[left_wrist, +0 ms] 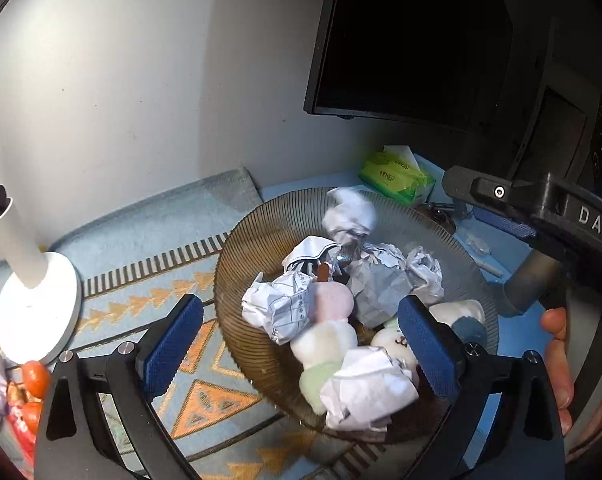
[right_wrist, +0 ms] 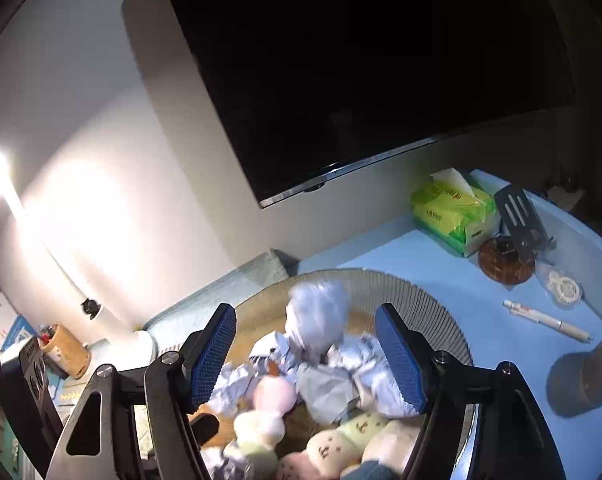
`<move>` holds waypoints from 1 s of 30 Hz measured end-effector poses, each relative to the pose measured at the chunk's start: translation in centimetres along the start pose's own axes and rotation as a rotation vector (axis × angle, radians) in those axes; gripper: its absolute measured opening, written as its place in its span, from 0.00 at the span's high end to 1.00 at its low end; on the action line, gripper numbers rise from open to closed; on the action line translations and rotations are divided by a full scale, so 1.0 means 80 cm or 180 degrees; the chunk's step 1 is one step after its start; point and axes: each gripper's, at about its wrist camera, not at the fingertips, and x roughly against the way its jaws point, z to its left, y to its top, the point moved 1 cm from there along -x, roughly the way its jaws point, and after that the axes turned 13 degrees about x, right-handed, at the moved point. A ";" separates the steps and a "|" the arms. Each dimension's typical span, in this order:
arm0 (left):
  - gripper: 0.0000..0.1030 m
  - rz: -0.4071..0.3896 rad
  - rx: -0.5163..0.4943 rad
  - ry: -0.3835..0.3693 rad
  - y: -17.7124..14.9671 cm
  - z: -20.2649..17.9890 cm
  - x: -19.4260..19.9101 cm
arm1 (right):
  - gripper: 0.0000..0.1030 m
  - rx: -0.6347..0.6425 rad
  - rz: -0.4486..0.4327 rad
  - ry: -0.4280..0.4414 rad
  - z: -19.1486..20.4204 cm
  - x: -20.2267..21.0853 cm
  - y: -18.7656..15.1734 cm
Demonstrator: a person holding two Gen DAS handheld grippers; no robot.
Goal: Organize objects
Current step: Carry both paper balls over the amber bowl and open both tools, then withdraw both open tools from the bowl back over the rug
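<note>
Both the left gripper (left_wrist: 301,344) and right gripper (right_wrist: 305,356) hang spread and empty over the ribbed bowl (left_wrist: 253,240); a blurred paper ball (right_wrist: 319,316) sits above the bowl's heap, nearer the right gripper

Bowl (left_wrist: 261,248) on blue table (right_wrist: 441,280)

A dark monitor (right_wrist: 365,80) hangs on the pale wall above a blue table (right_wrist: 441,280). At its far edge — a green tissue pack (right_wrist: 453,212), a black spatula (right_wrist: 517,216) and a white pen (right_wrist: 549,320). A white lamp base (left_wrist: 37,308) stands on the patterned mat (left_wrist: 205,396).
</note>
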 end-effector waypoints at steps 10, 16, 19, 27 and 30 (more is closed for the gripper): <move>0.05 -0.0670 0.0214 0.0302 -0.040 0.067 0.214 | 0.21 0.0350 -0.0038 0.0435 0.103 0.111 -0.038; 0.01 -0.0968 0.0454 0.1001 -0.088 0.158 0.304 | 0.14 0.0337 0.0167 0.1058 0.196 0.126 -0.086; 0.01 -0.0892 0.0788 0.1353 -0.127 0.225 0.312 | 0.13 0.0213 0.0428 0.1198 0.233 0.097 -0.127; 0.01 -0.0679 0.1333 0.1570 -0.212 0.332 0.285 | 0.14 0.0852 0.0705 0.0967 0.301 0.014 -0.214; 0.01 -0.0629 0.1317 0.1515 -0.218 0.333 0.276 | 0.13 0.1039 0.0661 0.0875 0.305 0.001 -0.226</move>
